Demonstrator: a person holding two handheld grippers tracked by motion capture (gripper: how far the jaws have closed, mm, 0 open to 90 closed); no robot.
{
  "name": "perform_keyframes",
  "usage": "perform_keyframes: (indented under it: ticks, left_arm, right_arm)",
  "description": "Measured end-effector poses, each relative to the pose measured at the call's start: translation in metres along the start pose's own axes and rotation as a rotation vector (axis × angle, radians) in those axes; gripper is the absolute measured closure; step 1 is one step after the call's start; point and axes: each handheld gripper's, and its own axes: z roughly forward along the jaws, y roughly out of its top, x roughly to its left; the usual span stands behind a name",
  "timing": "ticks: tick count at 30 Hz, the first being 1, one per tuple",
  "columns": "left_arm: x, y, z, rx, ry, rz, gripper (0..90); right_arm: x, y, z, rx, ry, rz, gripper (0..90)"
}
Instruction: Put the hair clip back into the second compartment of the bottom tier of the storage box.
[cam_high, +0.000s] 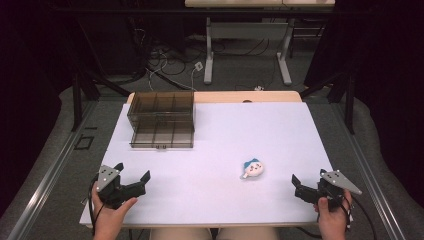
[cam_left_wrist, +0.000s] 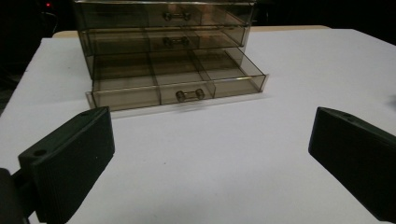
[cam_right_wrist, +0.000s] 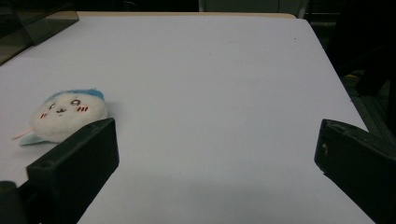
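Hand-held grippers (cam_high: 133, 181) (cam_high: 301, 186) low, jaws wide apart

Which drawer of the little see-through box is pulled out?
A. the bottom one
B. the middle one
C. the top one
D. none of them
A: in the left gripper view the bottom drawer of the smoky plastic drawer box juts forward, while the two above sit flush.

Floor (cam_high: 240, 75): grey, with loose cables (cam_high: 170, 60).
Furniture: a second desk (cam_high: 250, 30) stood behind, on pale legs.
Surroundings: dark, perhaps black curtains (cam_high: 380, 50).
Table (cam_high: 280, 130): white top.
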Motion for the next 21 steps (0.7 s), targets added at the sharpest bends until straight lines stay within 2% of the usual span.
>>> perform_keyframes:
  ticks: [2, 8, 9, 12, 15, 16, 18, 21]
  left_arm:
    - [-0.002, 0.0, 0.002, 0.002, -0.007, -0.001, 0.4]
    - [-0.013, 0.001, 0.011, 0.008, -0.013, 0.035, 0.4]
    - [-0.014, 0.001, 0.013, 0.007, -0.014, 0.034, 0.4]
    - [-0.018, 0.002, 0.018, 0.005, -0.016, 0.053, 0.4]
    - [-0.021, 0.002, 0.021, 0.015, -0.017, 0.065, 0.5]
    - [-0.023, 0.002, 0.023, 0.016, -0.022, 0.062, 0.5]
    - [-0.026, 0.003, 0.025, 0.021, -0.021, 0.082, 0.5]
    - [-0.034, 0.004, 0.031, 0.026, -0.047, 0.075, 0.5]
  right_arm:
    - [0.0, 0.001, 0.001, 0.006, 0.012, -0.001, 0.0]
    - [0.002, 0.001, 0.002, 0.004, 0.013, -0.004, 0.0]
    - [0.002, 0.001, 0.001, 0.023, 0.011, -0.008, 0.0]
    - [0.004, 0.001, 0.003, 0.004, 0.012, -0.004, 0.0]
    - [0.004, 0.0, 0.002, 0.023, 0.02, -0.01, 0.0]
    - [0.004, 0.0, 0.003, 0.02, 0.02, -0.008, 0.0]
    - [0.004, 0.0, 0.003, 0.012, 0.02, -0.01, 0.0]
    - [0.003, 0.0, 0.001, 0.02, 0.016, -0.012, 0.0]
